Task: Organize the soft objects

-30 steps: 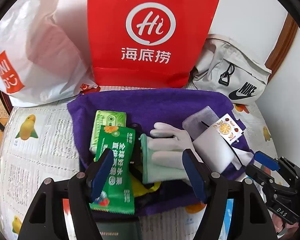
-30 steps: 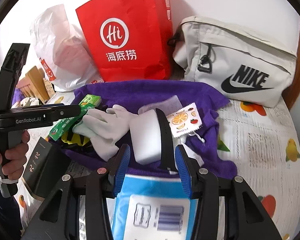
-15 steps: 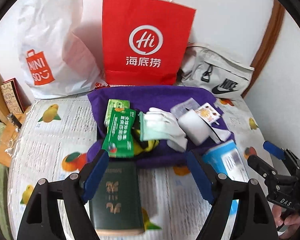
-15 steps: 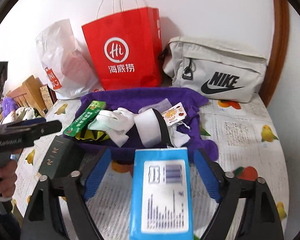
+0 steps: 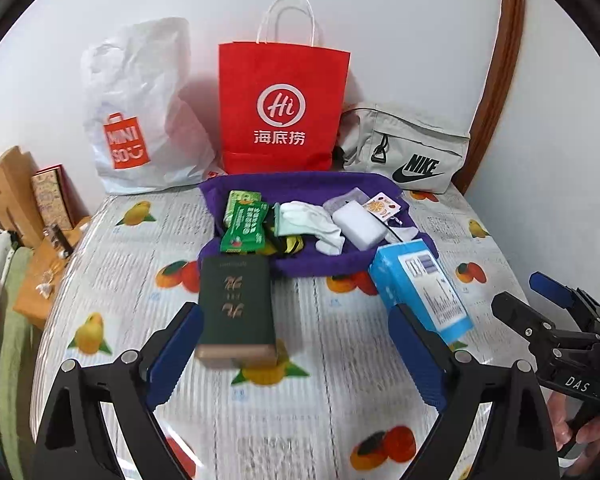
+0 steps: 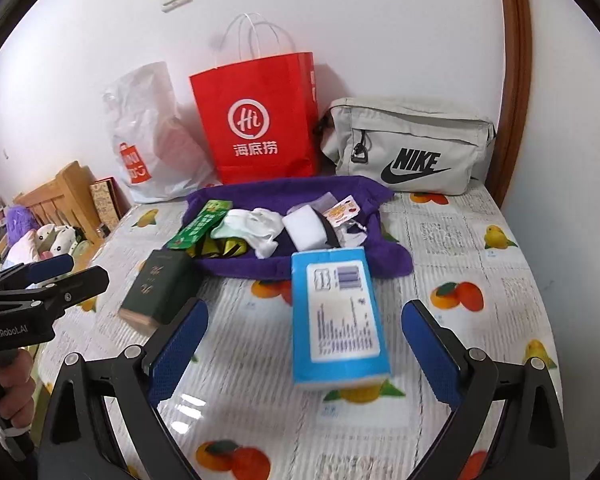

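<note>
My left gripper [image 5: 296,344] hangs above the table with its jaws opening. A dark green box [image 5: 236,308] lies flat between them, and the pads do not press on it. My right gripper [image 6: 306,344] is opening too, around a blue tissue pack [image 6: 336,312] that rests free on the table. Behind both lies a purple towel [image 5: 300,188]. On it are a green packet [image 5: 246,228], white gloves [image 5: 312,220], a white block [image 5: 358,226] and a fruit-print sachet [image 5: 382,206].
A red paper bag [image 5: 284,112], a white plastic bag [image 5: 140,120] and a grey Nike bag [image 5: 404,152] stand against the wall. Wooden furniture [image 5: 4,184] and soft toys [image 6: 52,236] are at the left. The fruit-print tablecloth [image 5: 300,420] runs toward me.
Both grippers have drawn back and upward from the towel pile, and their jaws have widened. The green box and the blue pack now lie released on the table in front of the towel.
</note>
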Demonstrator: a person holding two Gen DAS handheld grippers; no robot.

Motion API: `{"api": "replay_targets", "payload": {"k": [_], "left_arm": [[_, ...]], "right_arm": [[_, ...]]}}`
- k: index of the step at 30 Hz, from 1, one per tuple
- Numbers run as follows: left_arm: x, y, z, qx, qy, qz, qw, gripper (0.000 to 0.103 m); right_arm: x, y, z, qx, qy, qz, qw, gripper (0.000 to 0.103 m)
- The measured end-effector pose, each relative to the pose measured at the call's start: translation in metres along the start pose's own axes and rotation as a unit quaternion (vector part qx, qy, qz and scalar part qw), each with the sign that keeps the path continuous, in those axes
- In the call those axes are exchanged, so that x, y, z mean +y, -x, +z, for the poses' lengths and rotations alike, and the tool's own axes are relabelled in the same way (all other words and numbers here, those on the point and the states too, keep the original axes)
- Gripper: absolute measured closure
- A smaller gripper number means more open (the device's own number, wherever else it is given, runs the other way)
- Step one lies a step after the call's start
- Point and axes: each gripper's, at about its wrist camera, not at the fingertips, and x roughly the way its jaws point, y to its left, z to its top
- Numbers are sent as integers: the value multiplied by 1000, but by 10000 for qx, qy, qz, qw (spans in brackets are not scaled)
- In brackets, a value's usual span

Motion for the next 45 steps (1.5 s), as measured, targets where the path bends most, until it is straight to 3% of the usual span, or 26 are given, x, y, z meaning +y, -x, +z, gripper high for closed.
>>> {"api": "replay_targets", "payload": {"k": [8,17,45], "left_arm": [[1,44,-39,-261,149,52,9995,9],[-2,78,-57,-546,177,261,9980,9],[-6,95,-73,-639,210,260,9974,9]], "right_arm": [[10,39,-37,-47,47,-14,10000,6],[14,75,-58,-287,44,-180,9994,5],[21,95,-73,-337,57,-219,9992,4]]}}
